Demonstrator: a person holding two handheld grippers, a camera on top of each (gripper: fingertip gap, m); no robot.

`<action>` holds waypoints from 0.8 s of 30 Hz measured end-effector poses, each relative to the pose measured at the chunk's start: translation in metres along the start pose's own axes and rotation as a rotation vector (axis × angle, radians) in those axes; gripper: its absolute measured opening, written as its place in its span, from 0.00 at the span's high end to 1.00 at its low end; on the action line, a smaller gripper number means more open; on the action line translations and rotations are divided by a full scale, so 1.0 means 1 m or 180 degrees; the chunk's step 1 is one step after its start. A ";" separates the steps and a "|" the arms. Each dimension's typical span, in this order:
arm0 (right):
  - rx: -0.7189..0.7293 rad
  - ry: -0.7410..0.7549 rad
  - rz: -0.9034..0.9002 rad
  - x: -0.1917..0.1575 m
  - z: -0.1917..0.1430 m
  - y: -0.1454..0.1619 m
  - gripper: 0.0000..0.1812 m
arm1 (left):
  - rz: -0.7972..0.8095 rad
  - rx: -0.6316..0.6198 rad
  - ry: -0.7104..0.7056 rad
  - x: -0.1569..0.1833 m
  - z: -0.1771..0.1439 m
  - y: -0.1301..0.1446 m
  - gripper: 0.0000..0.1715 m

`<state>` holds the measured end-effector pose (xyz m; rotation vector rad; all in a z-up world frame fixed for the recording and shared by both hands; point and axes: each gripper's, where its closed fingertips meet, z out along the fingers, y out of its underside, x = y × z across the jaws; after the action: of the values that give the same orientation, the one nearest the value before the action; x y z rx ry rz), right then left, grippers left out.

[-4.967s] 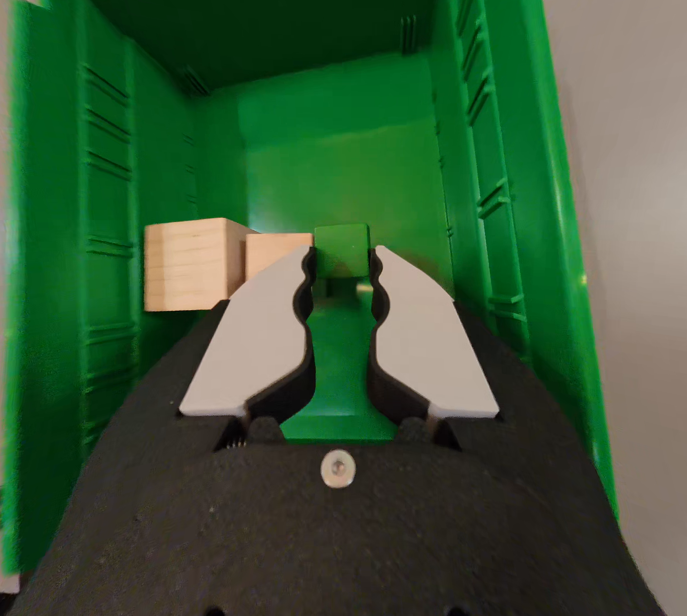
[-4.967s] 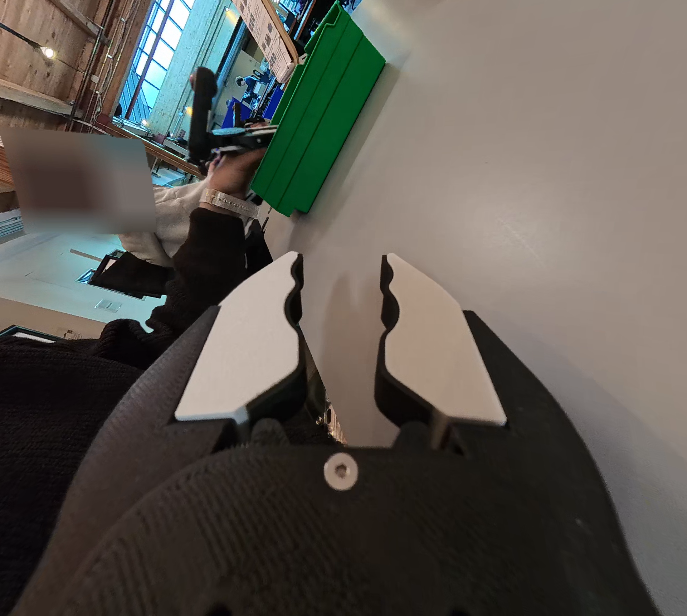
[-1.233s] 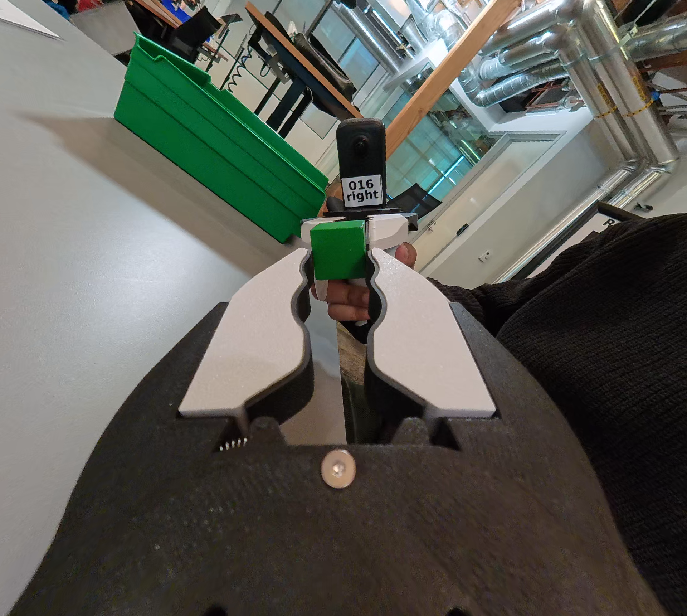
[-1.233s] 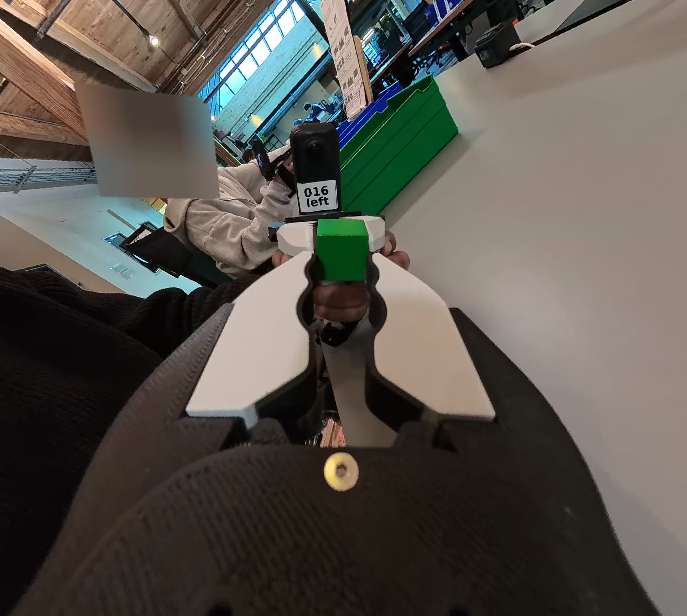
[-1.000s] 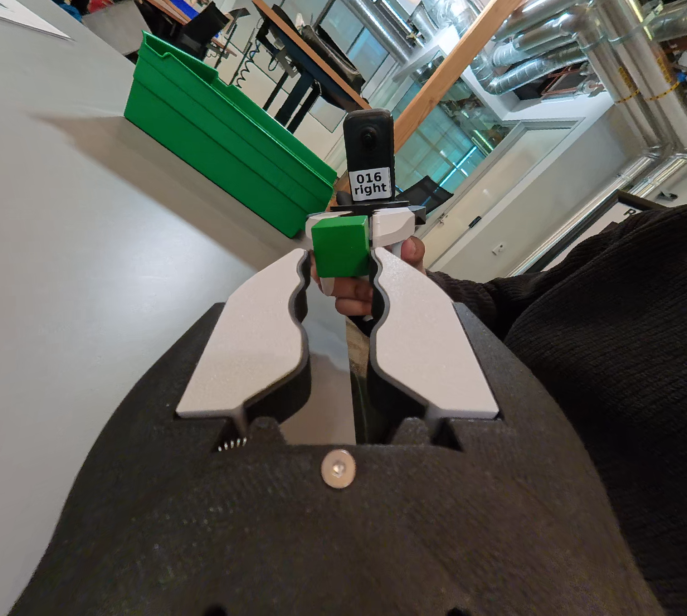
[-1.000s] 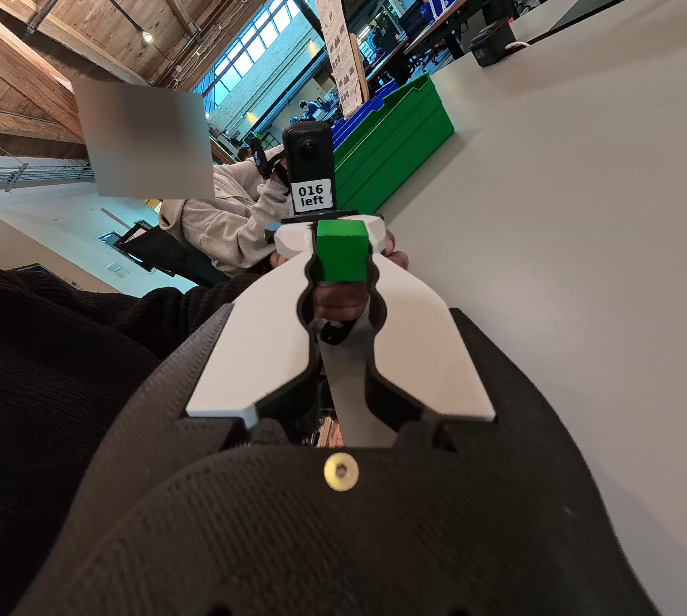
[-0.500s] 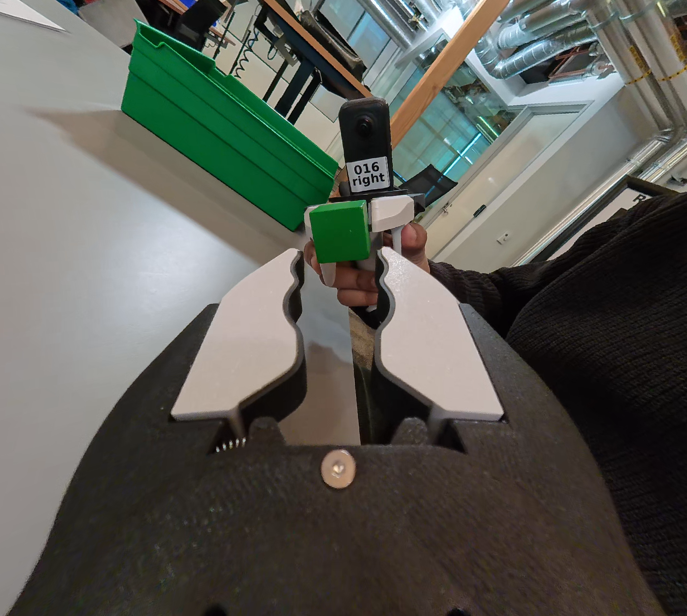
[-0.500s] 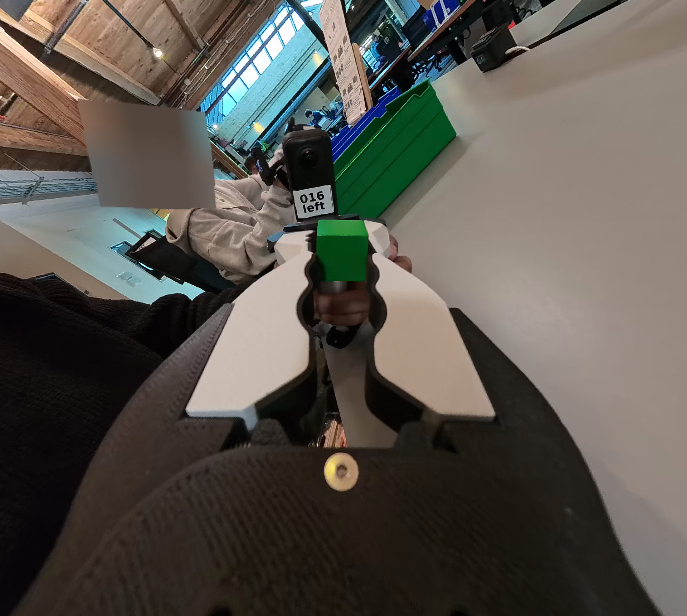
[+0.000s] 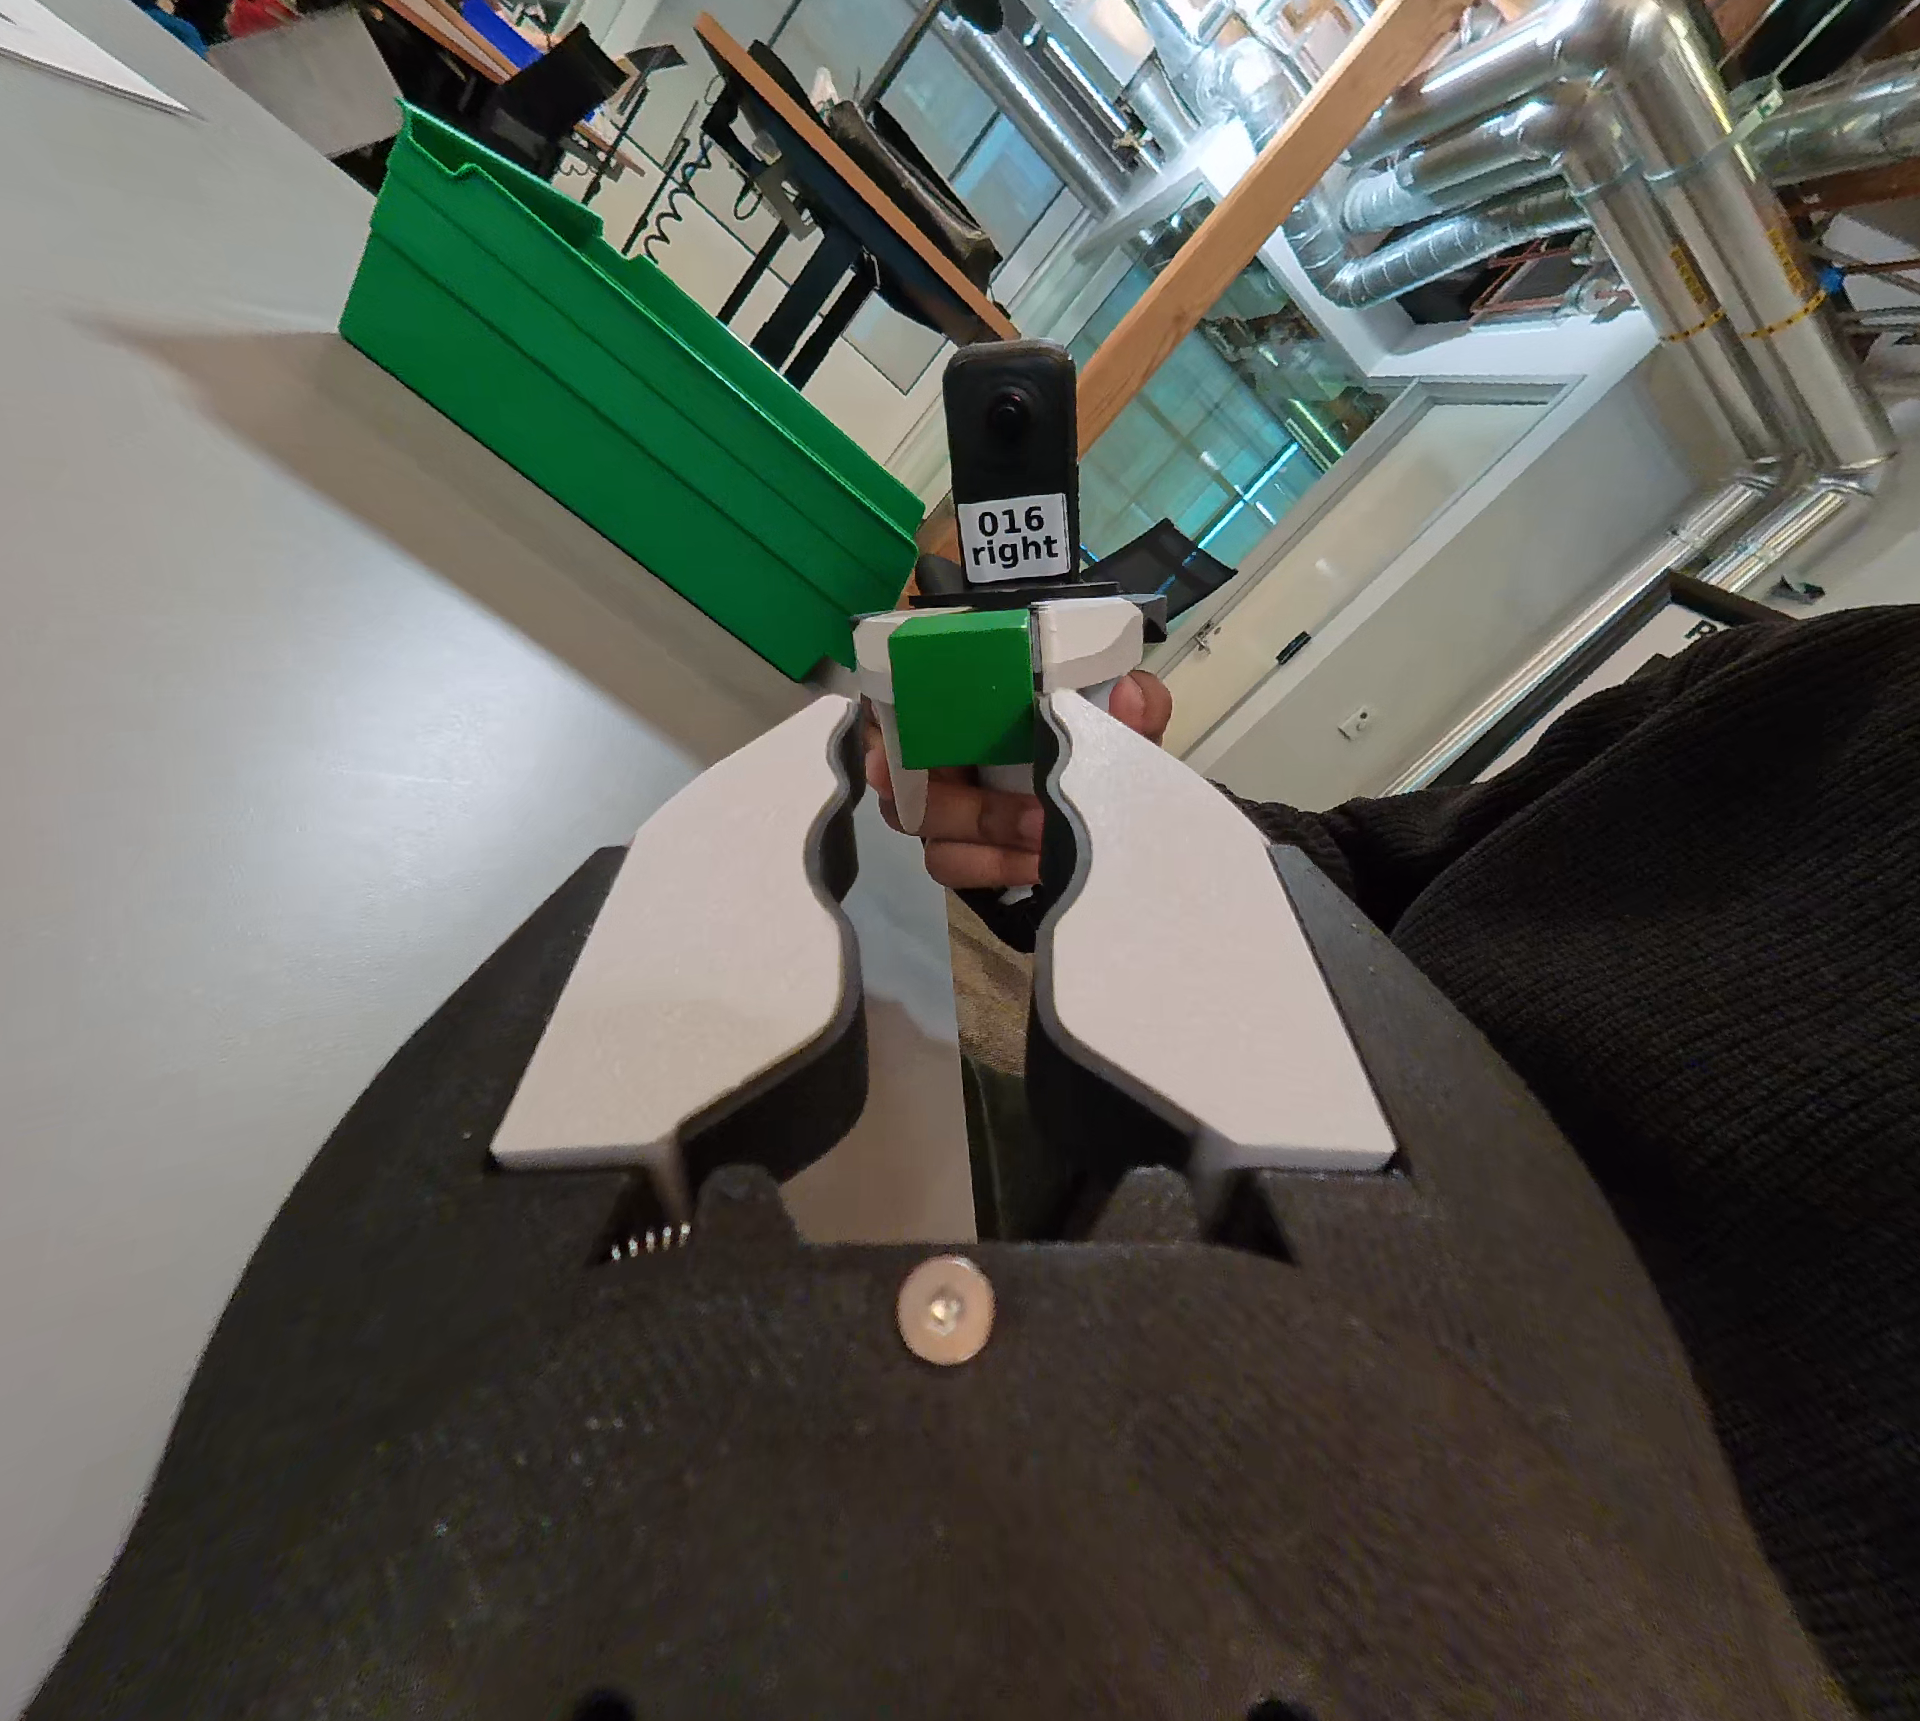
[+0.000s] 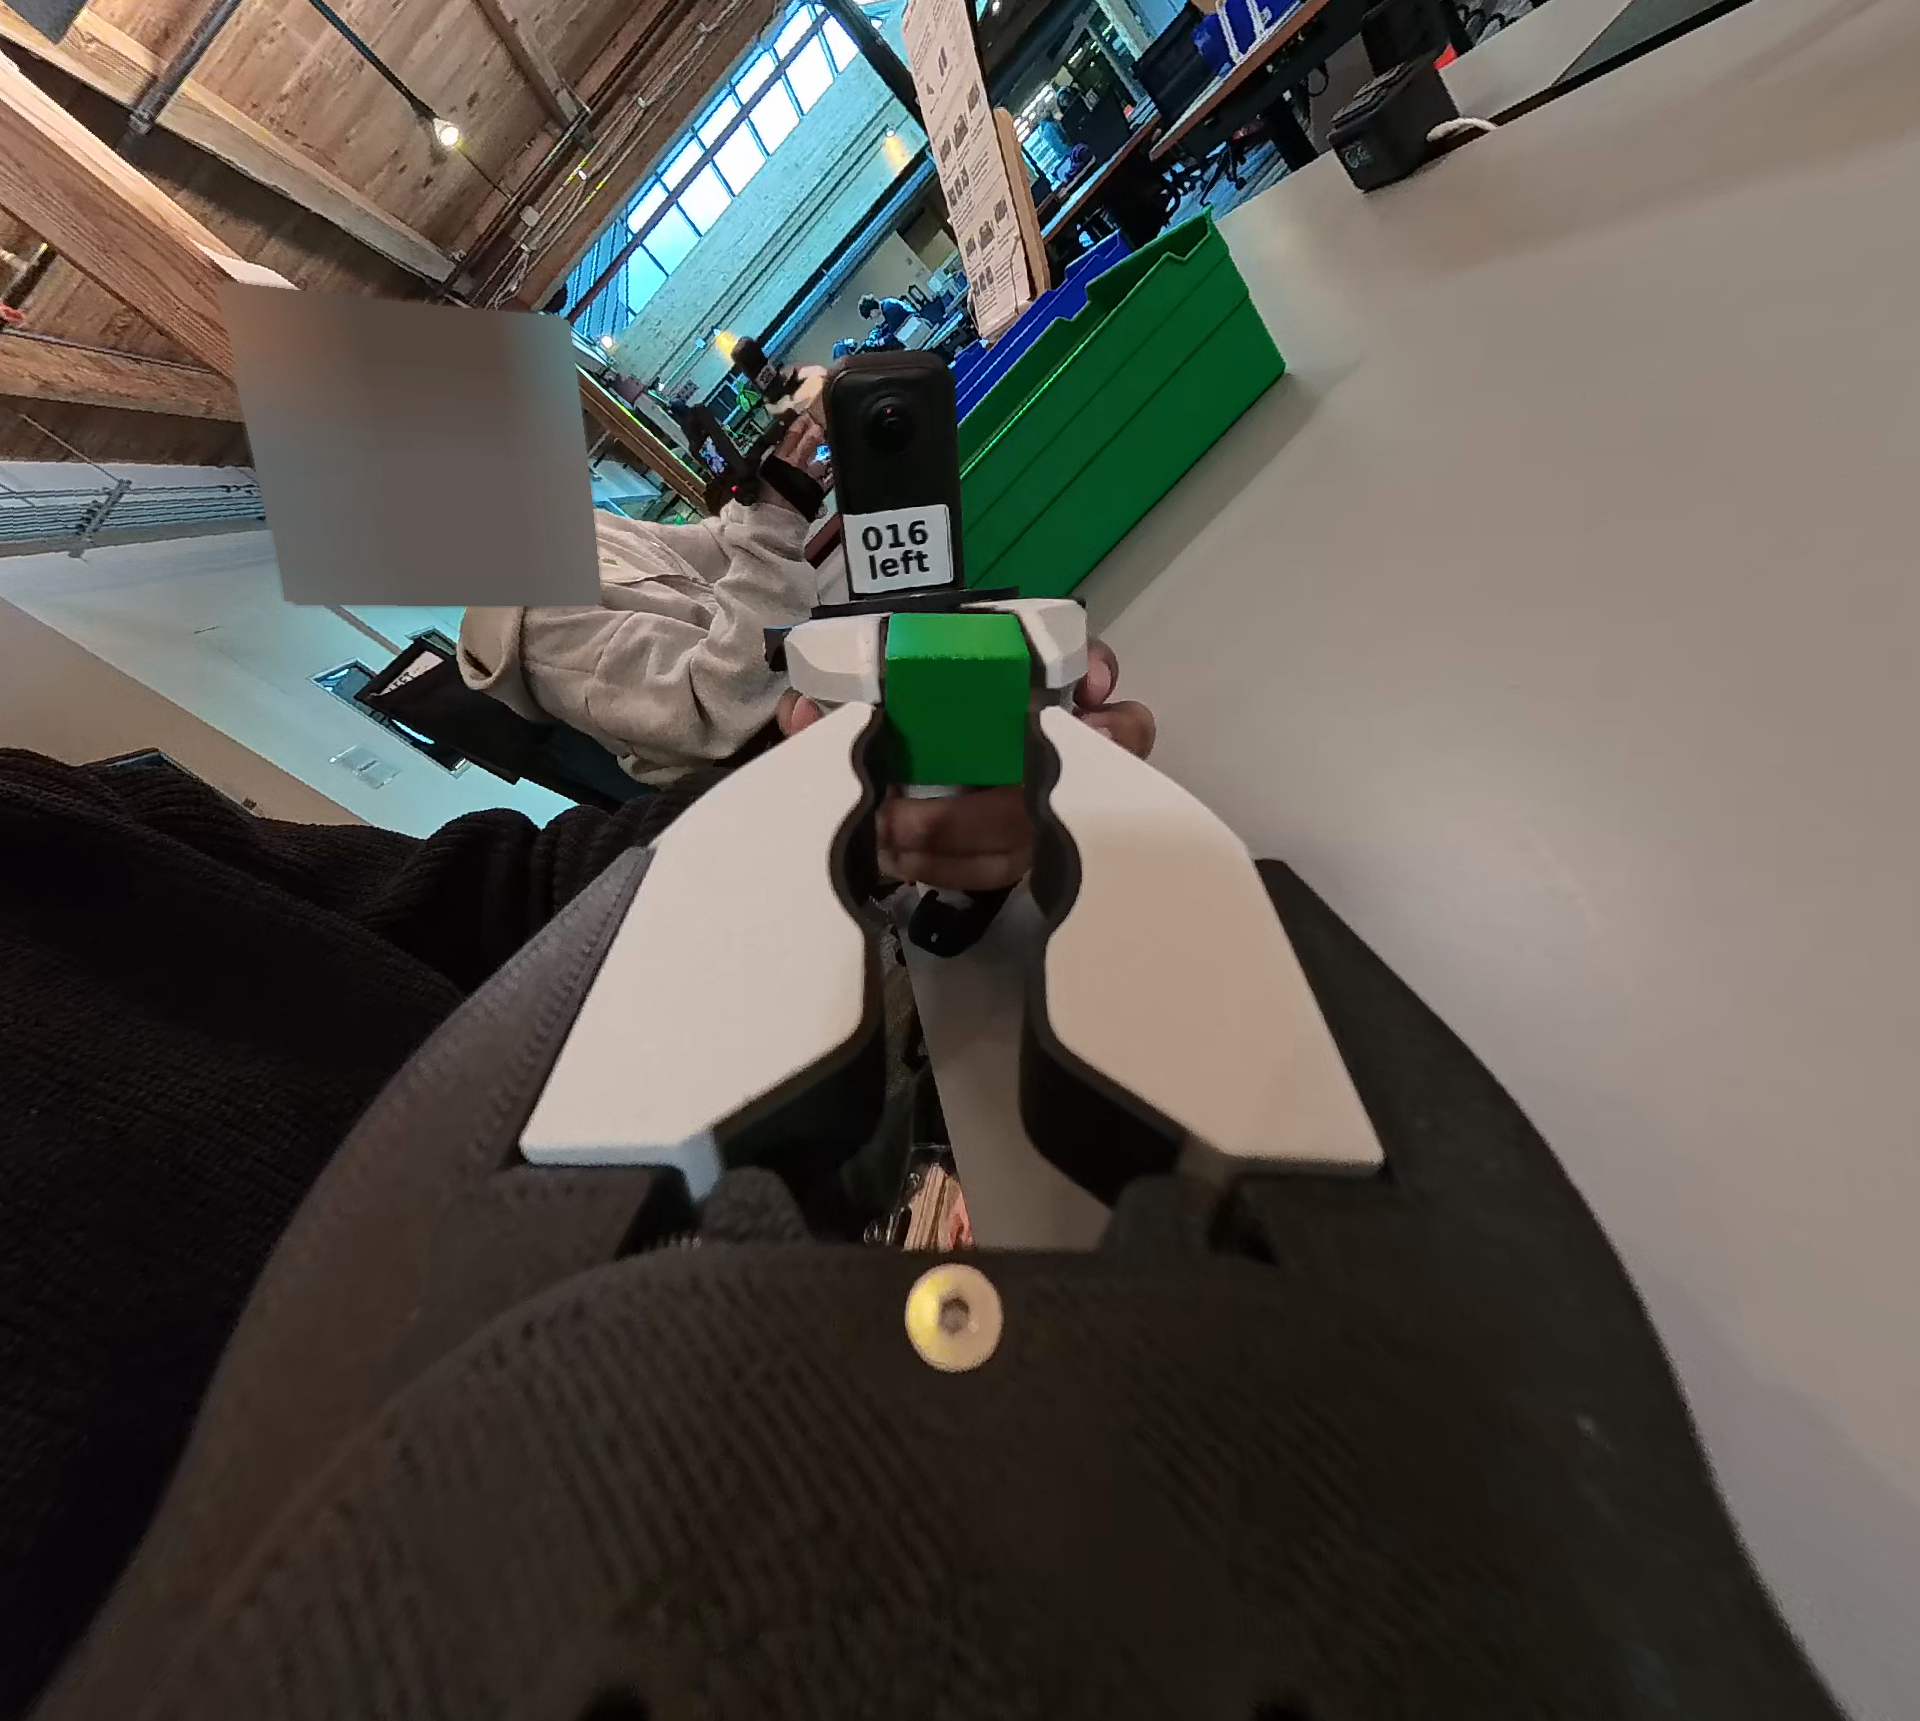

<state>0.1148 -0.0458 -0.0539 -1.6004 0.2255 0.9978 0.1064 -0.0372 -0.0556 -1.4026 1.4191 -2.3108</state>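
Note:
A green cube (image 9: 961, 689) (image 10: 954, 715) hangs in the air between the two grippers, which face each other tip to tip above the grey table (image 9: 208, 736). My right gripper (image 10: 954, 721) is shut on the cube, and its white fingers (image 9: 1086, 641) show behind the cube in the left wrist view. My left gripper (image 9: 948, 721) is open around the cube, with a gap on its left side. The left gripper's white fingers (image 10: 831, 658) show behind the cube in the right wrist view.
A long green bin (image 9: 623, 424) (image 10: 1122, 424) stands on the table beyond the grippers. A small black device (image 10: 1392, 123) sits farther off on the table. A person in a beige top (image 10: 644, 632) sits in the background. My black sleeves border both views.
The left gripper carried the green cube out of the bin to the right gripper. The right gripper shut on it. In the last second the left jaws spread apart.

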 end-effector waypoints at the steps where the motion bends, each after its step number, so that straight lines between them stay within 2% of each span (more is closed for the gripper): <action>1: -0.0005 0.0004 -0.0004 0.000 0.000 0.000 0.86 | -0.0007 -0.0001 0.0008 0.000 0.000 0.000 0.83; 9: -0.0015 0.0018 -0.0007 0.001 0.000 0.001 0.86 | -0.0024 -0.0018 0.0054 0.002 0.000 0.001 0.85; 17: -0.0020 0.0004 -0.0005 0.000 0.000 0.001 0.86 | -0.0042 -0.0120 0.0034 0.001 0.004 0.008 0.81; 24: -0.0023 0.0008 -0.0002 0.001 0.000 0.001 0.86 | -0.0077 -0.0111 0.0099 0.003 0.003 0.007 0.85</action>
<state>0.1141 -0.0456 -0.0551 -1.6082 0.2232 0.9971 0.1044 -0.0439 -0.0584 -1.4067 1.4657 -2.3439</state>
